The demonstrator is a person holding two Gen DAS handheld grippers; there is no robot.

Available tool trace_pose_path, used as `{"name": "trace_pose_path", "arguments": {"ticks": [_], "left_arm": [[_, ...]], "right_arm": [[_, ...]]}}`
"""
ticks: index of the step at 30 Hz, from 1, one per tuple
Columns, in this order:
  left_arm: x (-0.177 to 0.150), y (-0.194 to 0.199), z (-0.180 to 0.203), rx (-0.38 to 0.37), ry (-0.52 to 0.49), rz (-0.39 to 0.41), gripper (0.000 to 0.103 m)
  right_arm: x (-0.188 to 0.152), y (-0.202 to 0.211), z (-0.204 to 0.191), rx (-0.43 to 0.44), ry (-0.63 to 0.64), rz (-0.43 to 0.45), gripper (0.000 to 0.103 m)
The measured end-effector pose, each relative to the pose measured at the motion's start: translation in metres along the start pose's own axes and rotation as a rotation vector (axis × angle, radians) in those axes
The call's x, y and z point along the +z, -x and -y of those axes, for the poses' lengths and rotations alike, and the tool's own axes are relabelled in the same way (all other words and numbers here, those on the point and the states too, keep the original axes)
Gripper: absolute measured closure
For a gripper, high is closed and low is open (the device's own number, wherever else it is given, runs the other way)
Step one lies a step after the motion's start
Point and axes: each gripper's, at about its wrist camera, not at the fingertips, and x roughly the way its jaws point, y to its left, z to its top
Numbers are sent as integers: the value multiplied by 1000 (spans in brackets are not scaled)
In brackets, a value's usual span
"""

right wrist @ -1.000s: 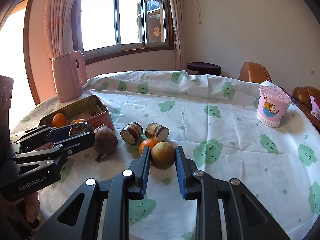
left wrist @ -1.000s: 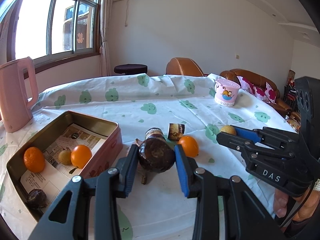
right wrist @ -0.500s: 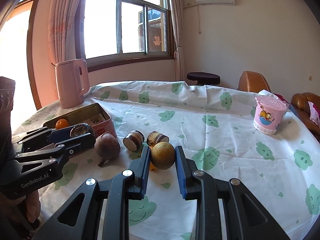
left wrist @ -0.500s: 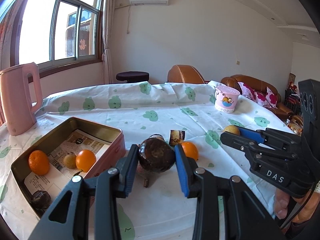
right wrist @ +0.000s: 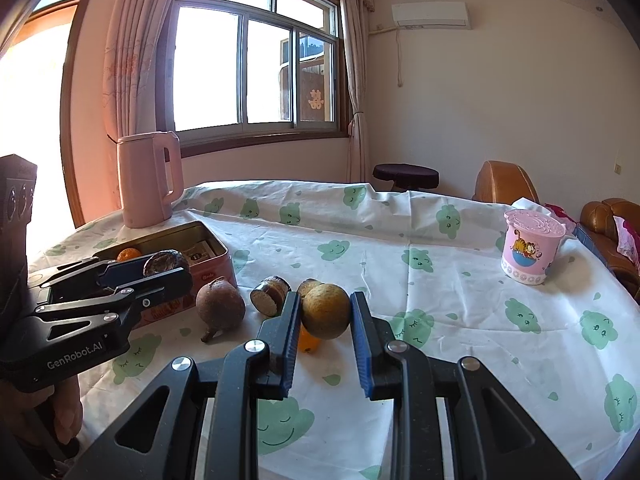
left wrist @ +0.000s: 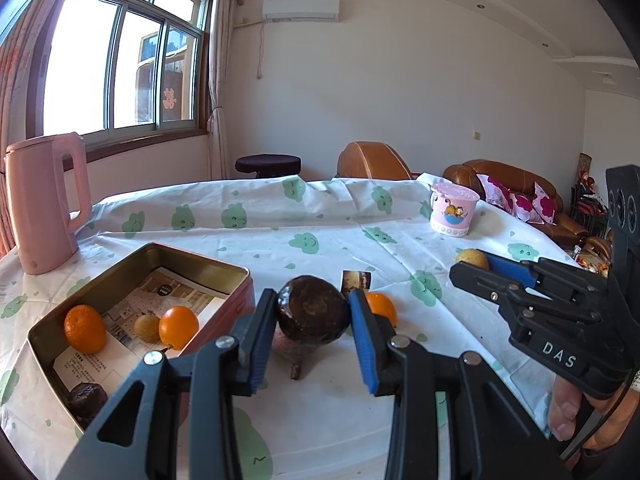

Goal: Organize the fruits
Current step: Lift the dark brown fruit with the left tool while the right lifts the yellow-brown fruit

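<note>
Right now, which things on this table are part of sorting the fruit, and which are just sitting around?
Part of the job:
dark round fruit in the left jaws
yellow-brown fruit in the right jaws
tin holding oranges
loose orange

Just lying about:
pink kettle
pink cartoon cup

A white tablecloth [right wrist: 460, 320] with green smiling clouds bears a pink kettle [right wrist: 146, 180] near a pink tin [left wrist: 224, 308] holding orange fruits [left wrist: 85, 328].

Stood on the table [left wrist: 320, 236]: kettle [left wrist: 44, 204] at far left, tin [left wrist: 224, 272] before it with two oranges [left wrist: 84, 328] inside, beet [right wrist: 220, 306] just right of tin, cup [left wrist: 454, 214] far right.
</note>
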Motion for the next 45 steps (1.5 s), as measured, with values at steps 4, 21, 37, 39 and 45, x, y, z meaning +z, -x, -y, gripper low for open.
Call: {"name": "trace_pose_path", "arguments": {"ticks": [4,21,37,39,45], "left_arm": [[0,2,0,5,-2,12,65],[0,15,5,24,-21,71,65],[-1,27,9,42,-48,141,65],[-1,29,10,46,-54,155,65],[-2,34,14,54,-66,181,65]], "right_arm": [[0,3,-1,0,3,17,77],[0,16,-3,-2,14,89,77],[-3,30,-4,-5,26,161,77],[-3,31,-4,-5,28,172,77],[-4,37,-4,-6,32,206,77]]}}
